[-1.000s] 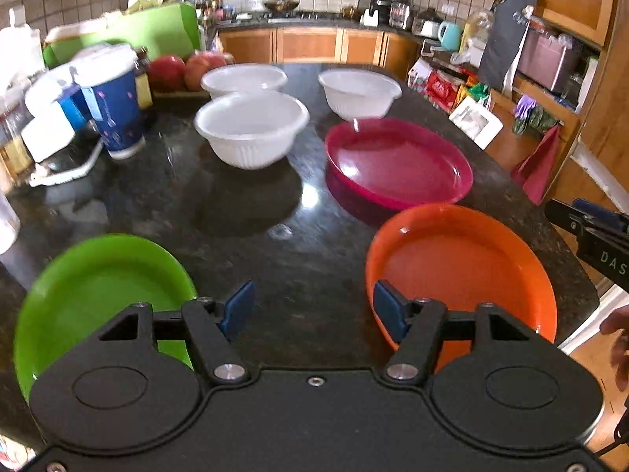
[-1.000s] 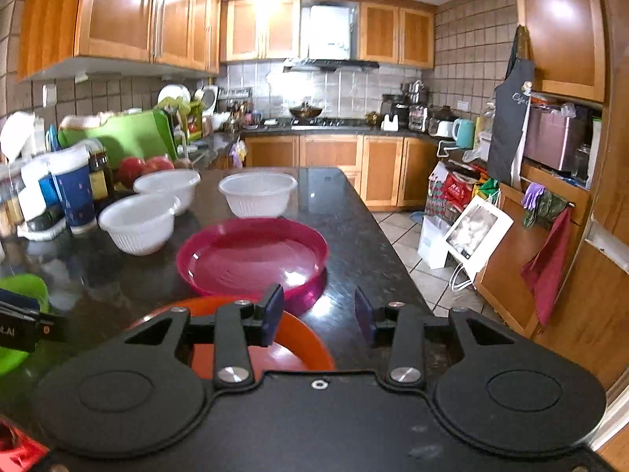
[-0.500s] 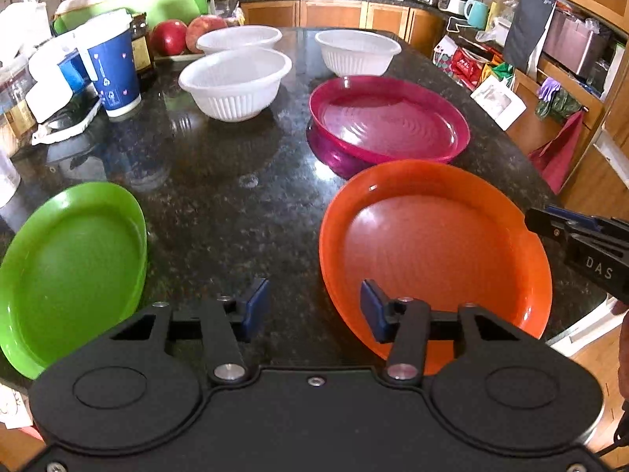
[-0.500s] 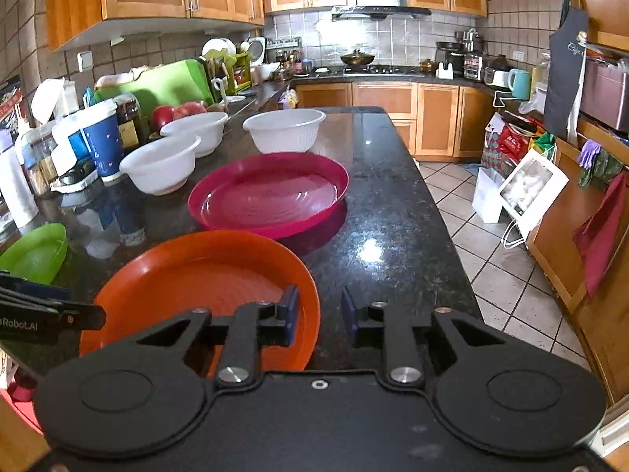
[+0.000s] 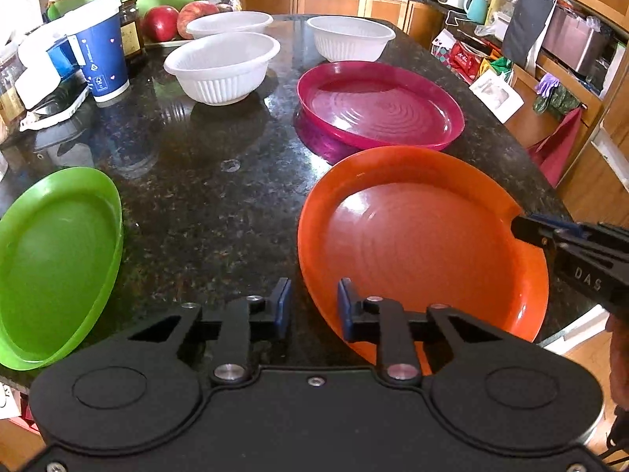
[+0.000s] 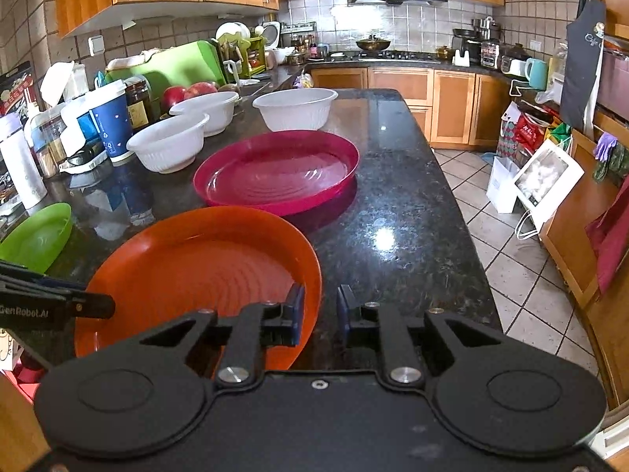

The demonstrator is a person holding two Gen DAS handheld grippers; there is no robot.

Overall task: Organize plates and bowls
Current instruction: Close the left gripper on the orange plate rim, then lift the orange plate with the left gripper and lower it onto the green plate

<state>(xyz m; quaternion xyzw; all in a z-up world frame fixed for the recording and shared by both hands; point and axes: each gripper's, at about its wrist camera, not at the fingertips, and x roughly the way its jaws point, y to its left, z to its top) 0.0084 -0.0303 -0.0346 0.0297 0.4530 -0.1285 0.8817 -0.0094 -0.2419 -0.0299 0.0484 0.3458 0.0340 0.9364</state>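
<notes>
My left gripper [image 5: 313,306] is closing over the near-left rim of the orange plate [image 5: 416,236], and my right gripper [image 6: 320,314] is closing over its right rim; neither's pads press it yet. The magenta plate [image 5: 379,108] lies at twelve o'clock beyond it, the green plate [image 5: 55,263] at nine.

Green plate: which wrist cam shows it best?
Left wrist. The green plate fills that frame's lower left, so its inside and most of its rim show, though the frame edge and gripper body cut off part. The right wrist view shows only a small piece at the left edge.
</notes>
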